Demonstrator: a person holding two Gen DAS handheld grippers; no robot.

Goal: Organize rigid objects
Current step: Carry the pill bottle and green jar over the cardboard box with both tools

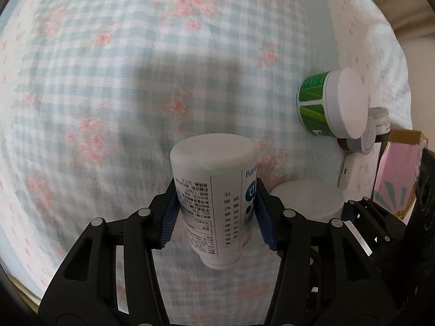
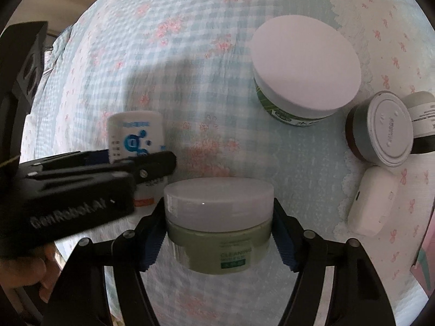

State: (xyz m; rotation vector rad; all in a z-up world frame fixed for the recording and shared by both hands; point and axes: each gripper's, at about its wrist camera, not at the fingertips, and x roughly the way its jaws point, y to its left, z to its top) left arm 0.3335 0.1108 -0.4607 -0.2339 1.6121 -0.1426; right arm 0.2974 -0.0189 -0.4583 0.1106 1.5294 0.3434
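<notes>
Between left tool (image 1: 214, 212) pads: white bottle (image 1: 214, 190)

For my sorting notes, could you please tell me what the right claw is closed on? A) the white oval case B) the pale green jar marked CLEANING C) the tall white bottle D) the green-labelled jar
B: the right claw's pads press both sides of the pale green jar.

Bed (image 2: 206, 62) with blue gingham floral sheet, green-label jar (image 2: 304, 78) upright (white lid), grey-lidded dark jar (image 2: 380, 130) just beside it, white case (image 2: 372, 201) near, pink box (image 1: 397, 174) at edge.
</notes>
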